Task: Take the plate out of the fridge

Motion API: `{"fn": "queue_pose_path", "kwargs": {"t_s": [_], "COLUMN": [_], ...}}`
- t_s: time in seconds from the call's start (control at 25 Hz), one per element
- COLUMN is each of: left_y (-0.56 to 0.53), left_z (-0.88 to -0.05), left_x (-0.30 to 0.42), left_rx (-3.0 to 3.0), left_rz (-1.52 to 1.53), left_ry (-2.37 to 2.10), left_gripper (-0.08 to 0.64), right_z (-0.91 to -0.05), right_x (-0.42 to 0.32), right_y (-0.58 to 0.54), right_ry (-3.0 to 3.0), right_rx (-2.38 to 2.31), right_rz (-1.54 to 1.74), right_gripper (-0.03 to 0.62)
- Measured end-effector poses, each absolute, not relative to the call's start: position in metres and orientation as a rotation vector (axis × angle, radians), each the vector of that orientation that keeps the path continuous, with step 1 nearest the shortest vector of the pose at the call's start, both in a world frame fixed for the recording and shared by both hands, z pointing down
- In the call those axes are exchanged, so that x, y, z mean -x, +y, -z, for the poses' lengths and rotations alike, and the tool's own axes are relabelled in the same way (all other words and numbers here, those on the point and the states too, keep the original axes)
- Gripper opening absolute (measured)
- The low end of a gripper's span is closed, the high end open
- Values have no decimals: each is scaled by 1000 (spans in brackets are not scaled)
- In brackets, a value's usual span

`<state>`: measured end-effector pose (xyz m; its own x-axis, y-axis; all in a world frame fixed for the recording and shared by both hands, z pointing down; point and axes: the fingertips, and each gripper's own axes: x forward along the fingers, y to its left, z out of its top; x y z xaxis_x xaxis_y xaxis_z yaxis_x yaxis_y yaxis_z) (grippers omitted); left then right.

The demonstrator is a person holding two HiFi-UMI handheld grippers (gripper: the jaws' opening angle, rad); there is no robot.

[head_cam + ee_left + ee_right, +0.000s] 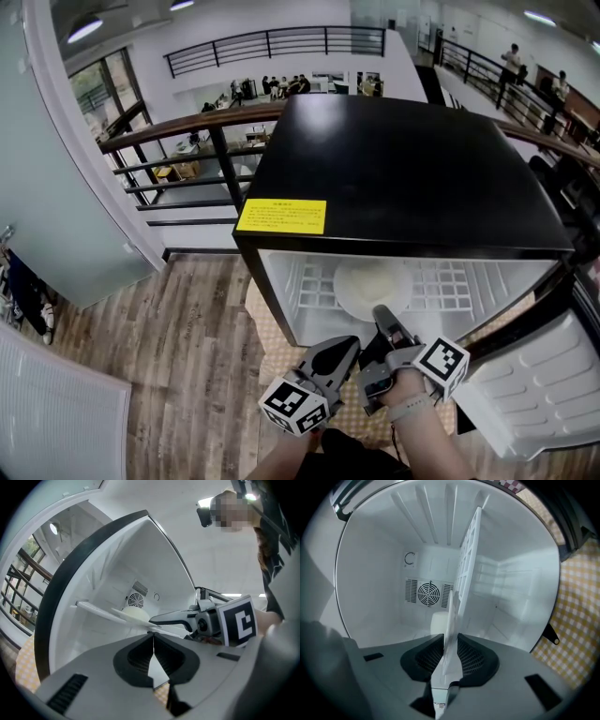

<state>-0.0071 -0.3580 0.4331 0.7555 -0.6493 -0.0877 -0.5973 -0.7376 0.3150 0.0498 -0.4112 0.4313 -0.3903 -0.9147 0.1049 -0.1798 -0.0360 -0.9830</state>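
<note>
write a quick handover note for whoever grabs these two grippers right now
Left gripper: jaws together, empty, held just outside the open fridge.
Right gripper: reaching into the fridge, jaws closed on the near rim of the plate.
Plate: lying on the white wire shelf, inside the fridge.
Done: door is open and the plate's rim is gripped.
Left: lift the plate slightly and draw it out over the shelf edge, probably best kept level, until it is clear of the fridge.
</note>
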Motion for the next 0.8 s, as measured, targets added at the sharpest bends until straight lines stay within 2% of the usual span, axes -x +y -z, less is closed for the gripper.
{"fn": "queue_pose_path", "kwargs": {"t_s": [0.24,0.36,0.8], "left_y": [-358,-359,-358], "left_z": [-432,-429,-433], "left_x": [13,16,12], "left_rx": [-2686,-2689,-2683], "left_rz": [283,299,293], "left_ry": [-997,-1018,-998], "left_gripper": [11,11,11], "right_z": [-427,-424,-421], "right_x": [-49,-48,-46], "right_y": [-406,-404,-390], "right_ry": [1581,1609,1628], "right_rx": [1130,1124,1125], "right_rz": [1485,1469,1455], "right_gripper": [94,55,52]}}
